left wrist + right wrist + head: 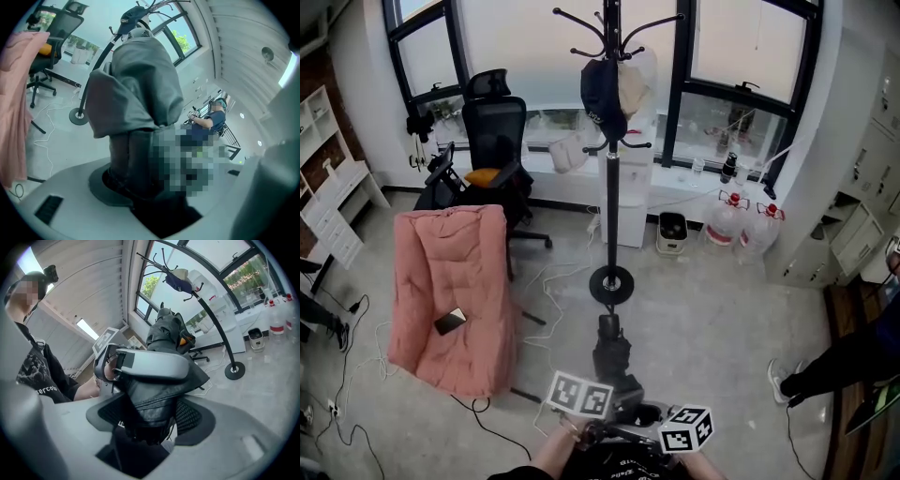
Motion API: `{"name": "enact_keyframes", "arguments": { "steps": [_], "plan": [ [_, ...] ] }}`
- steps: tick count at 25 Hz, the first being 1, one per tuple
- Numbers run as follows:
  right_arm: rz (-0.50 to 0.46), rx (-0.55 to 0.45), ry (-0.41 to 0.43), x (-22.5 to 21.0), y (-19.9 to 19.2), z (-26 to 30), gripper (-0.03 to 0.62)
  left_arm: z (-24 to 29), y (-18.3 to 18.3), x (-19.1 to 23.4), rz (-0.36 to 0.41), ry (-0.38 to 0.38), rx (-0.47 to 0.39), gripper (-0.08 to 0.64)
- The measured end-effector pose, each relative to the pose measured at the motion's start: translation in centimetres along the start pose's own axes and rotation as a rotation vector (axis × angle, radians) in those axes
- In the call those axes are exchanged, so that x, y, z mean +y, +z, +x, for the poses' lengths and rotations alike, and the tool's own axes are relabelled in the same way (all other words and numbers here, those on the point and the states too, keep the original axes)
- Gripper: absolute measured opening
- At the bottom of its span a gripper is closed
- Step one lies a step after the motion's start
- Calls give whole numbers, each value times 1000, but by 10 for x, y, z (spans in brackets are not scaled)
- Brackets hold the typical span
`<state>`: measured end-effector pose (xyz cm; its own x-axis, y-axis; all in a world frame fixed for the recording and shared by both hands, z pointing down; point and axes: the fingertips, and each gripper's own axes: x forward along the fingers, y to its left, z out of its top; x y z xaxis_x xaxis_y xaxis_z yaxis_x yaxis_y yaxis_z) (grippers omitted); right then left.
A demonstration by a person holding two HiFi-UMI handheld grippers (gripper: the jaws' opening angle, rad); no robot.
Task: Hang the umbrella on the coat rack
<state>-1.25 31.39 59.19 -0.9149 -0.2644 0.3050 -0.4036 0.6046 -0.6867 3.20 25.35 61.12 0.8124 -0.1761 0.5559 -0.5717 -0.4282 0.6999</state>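
Observation:
A folded black umbrella (610, 354) points away from me toward the black coat rack (610, 187), whose round base (611, 283) stands on the floor just beyond its tip. My left gripper (602, 405) is shut on the umbrella's lower part, and grey fabric (136, 89) fills the left gripper view above its jaws. My right gripper (652, 417) is shut on the umbrella's (164, 333) near end from the right. In the right gripper view, a pale jaw of the left gripper (150, 364) lies across the bundle. The rack (213, 317) shows behind.
A dark cap (603, 89) and a pale bag hang on the rack's hooks. A pink padded chair (455, 291) with a phone (450, 321) stands left, with a black office chair (495, 131) behind it. Cables (553, 281) cross the floor. Water bottles (724, 223) stand by the window. A person's leg (825, 366) is at right.

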Motion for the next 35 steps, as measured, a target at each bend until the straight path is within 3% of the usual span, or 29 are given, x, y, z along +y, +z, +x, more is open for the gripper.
{"name": "enact_keyframes", "arguments": {
  "steps": [12,17,35],
  "plan": [
    [-48,-37,26,-16,18,-26,308,19,24,-15,33,41,-32,272],
    [-89,-70,30,-20,39,-23,308,16,45,-16,90,50,-41,272],
    [-189,-177,-15,-79,161,-4,307,24,180,5,216,10,-73,272]
  ]
}}
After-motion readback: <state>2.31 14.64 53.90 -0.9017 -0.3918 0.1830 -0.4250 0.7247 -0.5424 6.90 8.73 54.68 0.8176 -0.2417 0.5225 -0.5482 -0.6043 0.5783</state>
